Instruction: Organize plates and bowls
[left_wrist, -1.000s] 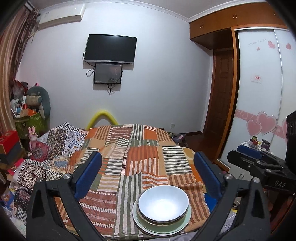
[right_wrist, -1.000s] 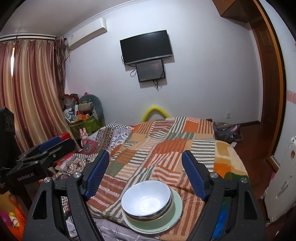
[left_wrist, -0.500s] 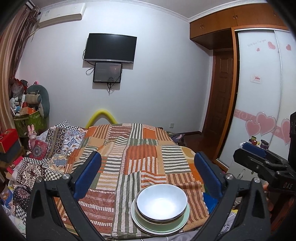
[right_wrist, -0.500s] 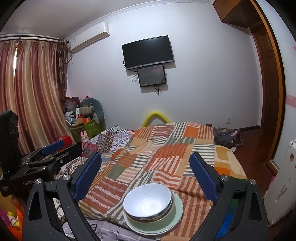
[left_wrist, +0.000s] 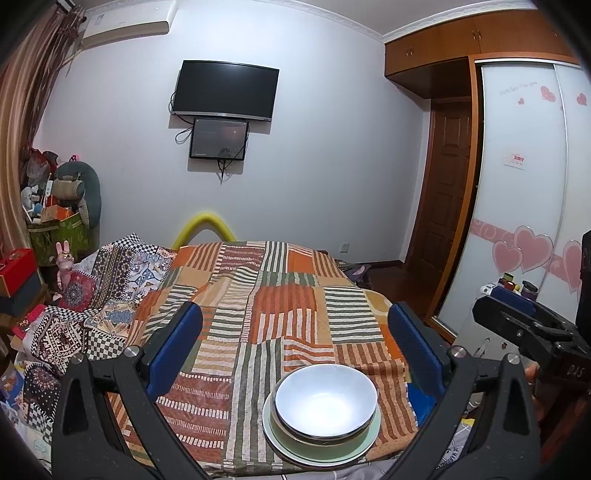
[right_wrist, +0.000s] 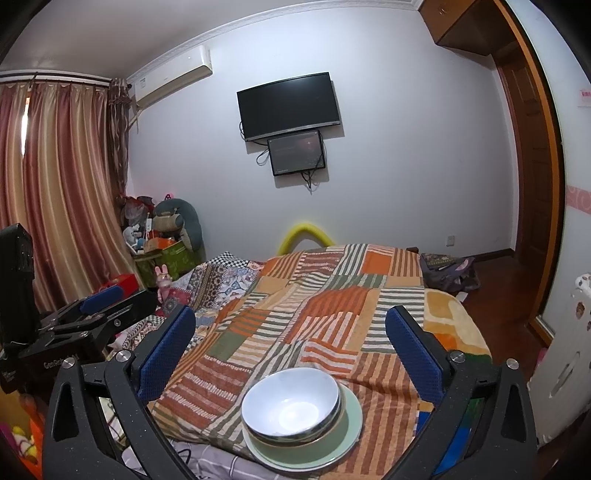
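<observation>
A white bowl sits nested in a darker bowl on a pale green plate, at the near edge of a bed with a striped patchwork blanket. The same stack shows in the right wrist view: bowl, plate. My left gripper is open and empty, held above and behind the stack. My right gripper is open and empty, likewise above the stack. Each gripper shows at the edge of the other's view: the right one, the left one.
A patterned quilt lies on the bed's left side. Boxes and toys pile up at the far left by the curtains. A wardrobe with heart stickers and a wooden door stand at the right. A TV hangs on the far wall.
Both grippers have drawn back and up a little from the stack. The right gripper's jaws have opened wider. The bowls and plate have not moved.
</observation>
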